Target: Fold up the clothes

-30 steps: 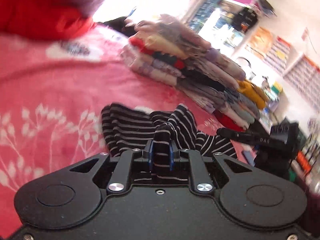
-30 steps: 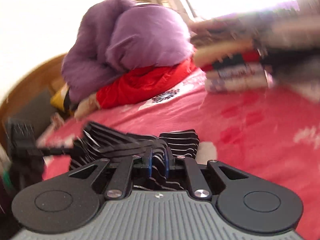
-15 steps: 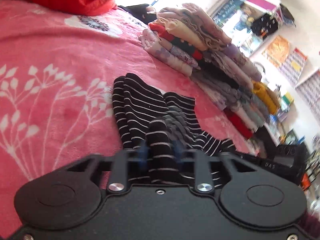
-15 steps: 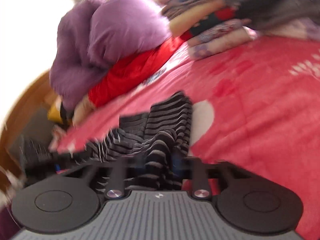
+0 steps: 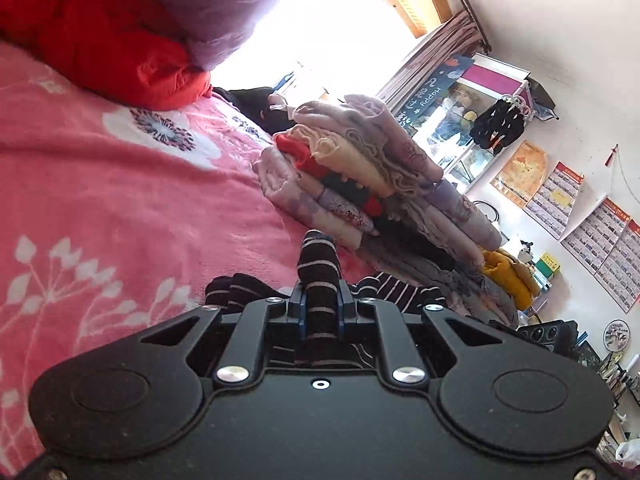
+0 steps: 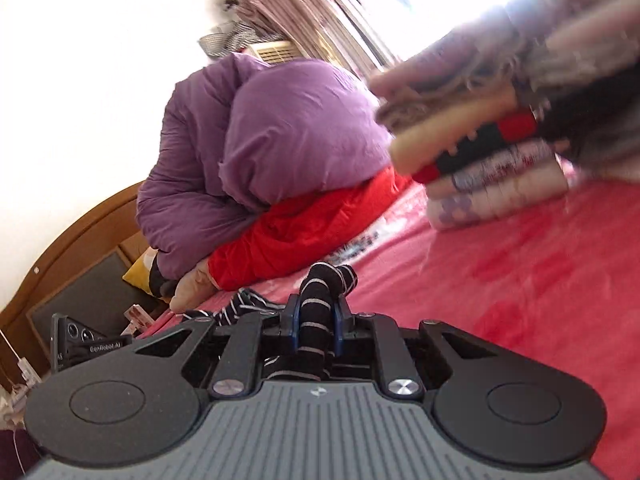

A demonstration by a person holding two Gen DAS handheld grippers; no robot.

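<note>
A black garment with thin white stripes (image 5: 320,276) is held between both grippers above the pink floral bedspread (image 5: 120,200). My left gripper (image 5: 320,312) is shut on a bunched fold of it, which sticks up past the fingertips. My right gripper (image 6: 316,316) is shut on another bunched fold of the same striped garment (image 6: 320,292). The rest of the garment hangs below the grippers and is mostly hidden behind their bodies. The other gripper shows at the left edge of the right wrist view (image 6: 80,344).
A tall stack of folded clothes (image 5: 380,184) stands on the bed ahead, also in the right wrist view (image 6: 500,152). A purple duvet (image 6: 260,132) on red bedding (image 6: 304,224) lies by the wooden headboard (image 6: 72,240). Shelves and posters (image 5: 560,192) line the wall.
Both grippers have lifted the striped garment off the bedspread; it lay spread flat before and now hangs bunched. Both views tilted up toward the clothes stack and window.
</note>
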